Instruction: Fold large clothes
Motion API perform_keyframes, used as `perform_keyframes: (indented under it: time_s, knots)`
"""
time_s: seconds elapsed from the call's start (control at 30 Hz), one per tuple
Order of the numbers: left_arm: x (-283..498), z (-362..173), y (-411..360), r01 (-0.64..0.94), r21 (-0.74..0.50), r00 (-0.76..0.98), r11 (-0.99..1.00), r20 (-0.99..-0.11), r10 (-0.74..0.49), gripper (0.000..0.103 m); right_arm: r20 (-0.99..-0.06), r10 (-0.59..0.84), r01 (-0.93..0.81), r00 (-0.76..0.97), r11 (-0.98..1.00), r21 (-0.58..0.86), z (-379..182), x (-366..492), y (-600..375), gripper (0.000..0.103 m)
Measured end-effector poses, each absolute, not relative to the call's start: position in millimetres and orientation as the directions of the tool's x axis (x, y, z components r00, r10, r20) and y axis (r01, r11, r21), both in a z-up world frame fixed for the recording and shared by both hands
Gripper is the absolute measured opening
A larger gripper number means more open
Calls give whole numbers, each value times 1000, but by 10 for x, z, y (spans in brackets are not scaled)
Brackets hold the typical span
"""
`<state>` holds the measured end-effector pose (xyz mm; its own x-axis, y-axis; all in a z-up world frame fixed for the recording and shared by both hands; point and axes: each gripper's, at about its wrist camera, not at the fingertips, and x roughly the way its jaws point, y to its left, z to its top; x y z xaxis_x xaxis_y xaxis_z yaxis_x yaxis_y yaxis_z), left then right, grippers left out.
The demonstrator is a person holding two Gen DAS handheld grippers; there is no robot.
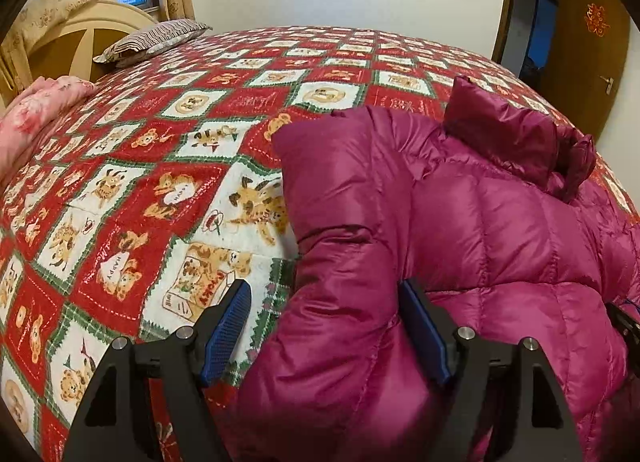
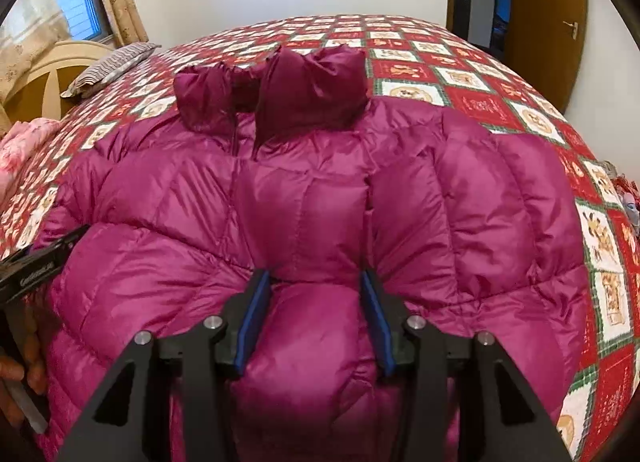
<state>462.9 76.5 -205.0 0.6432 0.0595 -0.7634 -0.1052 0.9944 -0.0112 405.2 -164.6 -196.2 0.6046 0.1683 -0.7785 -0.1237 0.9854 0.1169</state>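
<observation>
**Ana:** Bedroom, patterned bedspread (image 1: 168, 189) with bear squares, and the magenta down jacket (image 1: 460, 221) lies on its near right part, collar towards the far wall. From the left wrist view, the left gripper (image 1: 326, 326) has its jaws spread wide around the folded sleeve (image 1: 332, 302). The right pad seems to touch the fabric; the left pad hangs over bare bedspread, so nothing is pinched.

**Ben:** Then I'd bring it further over the sleeve before closing, and bite deep, since puffy filling slips out of a shallow grip.

**Ana:** From the right wrist view, the right gripper (image 2: 316, 322) pinches a bulging ridge of the jacket's front (image 2: 312, 342) between both pads.

**Ben:** Only this view shows the whole jacket, its zip (image 2: 236, 133) and both collar halves (image 2: 312, 93). The left view alone shows the open bedspread beside the sleeve.
</observation>
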Motion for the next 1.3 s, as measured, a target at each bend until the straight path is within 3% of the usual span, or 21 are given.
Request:
perform_keyframes:
  time_s: [0.13, 0.27, 0.3, 0.33, 0.4, 0.57, 0.7, 0.77, 0.83, 1.07, 1.13, 1.3]
  knots:
    - [4645, -2042, 691, -111, 63, 641, 992, -758, 120, 83, -787, 172, -115, 593, 985, 129, -1958, 4087, -1655, 50]
    - [4518, -1791, 836, -61, -50, 669, 997, -743, 3, 83, -783, 240, -112, 573, 970, 215, -1724, 4099, -1775, 53]
    - [4480, -1690, 881, -52, -85, 691, 995, -723, -26, 83, -765, 252, -108, 592, 966, 235, -1624, 4117, -1828, 58]
    - [4461, -1578, 924, -49, -107, 711, 993, -702, -40, 83, -744, 254, -98, 618, 964, 247, -1499, 4157, -1887, 71]
    - [4499, -1333, 976, -42, -128, 740, 991, -671, -55, 83, -703, 240, -58, 670, 960, 274, -1219, 4361, -2005, 85]
    - [4895, -922, 904, -32, -89, 758, 996, -651, -34, 87, -732, 215, 32, 646, 951, 308, -1066, 5149, -1971, 85]
    - [5207, -881, 732, 21, -50, 735, 999, -677, -49, 87, -805, 167, 60, 569, 968, 244, -1312, 5650, -1796, 79]
    - [5358, -914, 659, 52, -56, 714, 997, -696, -76, 87, -834, 183, 48, 521, 969, 243, -1486, 5701, -1779, 71]
    - [5467, -936, 605, 63, -52, 709, 997, -701, -81, 87, -847, 226, 25, 481, 962, 271, -1604, 5618, -1845, 39]
    - [5731, -947, 305, 98, -94, 709, 991, -692, -136, 87, -860, 133, 19, 492, 986, 163, -1884, 5341, -2187, 31]
    - [5836, -944, 72, 109, -76, 701, 991, -701, -131, 87, -823, 169, 6, 542, 979, 205, -1939, 5270, -2291, 31]
    - [6026, -997, -279, 90, 0, 695, 996, -717, -63, 87, -777, 102, -35, 621, 994, 103, -1958, 5124, -2159, 31]
